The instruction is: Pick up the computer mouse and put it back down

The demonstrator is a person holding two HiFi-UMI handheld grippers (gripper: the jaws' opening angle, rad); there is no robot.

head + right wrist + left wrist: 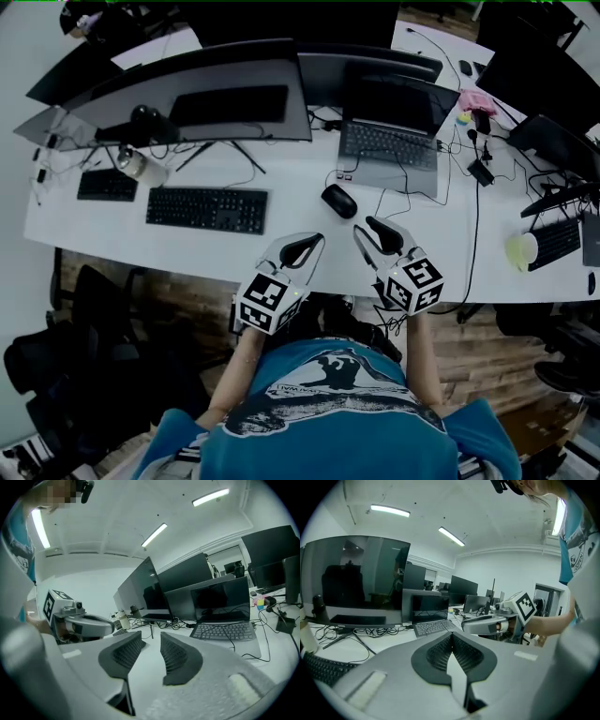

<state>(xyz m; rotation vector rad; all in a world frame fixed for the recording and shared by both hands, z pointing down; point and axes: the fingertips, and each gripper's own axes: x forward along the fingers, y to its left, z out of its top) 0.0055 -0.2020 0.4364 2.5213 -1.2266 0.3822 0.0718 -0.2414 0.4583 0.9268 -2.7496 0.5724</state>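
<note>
A black computer mouse (338, 200) lies on the white desk (281, 187) just in front of the laptop, with nothing touching it. My left gripper (315, 241) hovers near the desk's front edge, below and left of the mouse; its jaws meet at the tips and hold nothing (451, 637). To the right of it, my right gripper (367, 227) is raised just short of the mouse, its pads (176, 656) apart with only empty space between them (151, 641). Neither gripper view shows the mouse.
An open laptop (389, 141) stands behind the mouse, with cables trailing right. A black keyboard (206, 208) lies to the left under a wide monitor (197, 98). A pale cup (522, 249) and more gear sit at the far right. Office chairs stand below the desk's left end.
</note>
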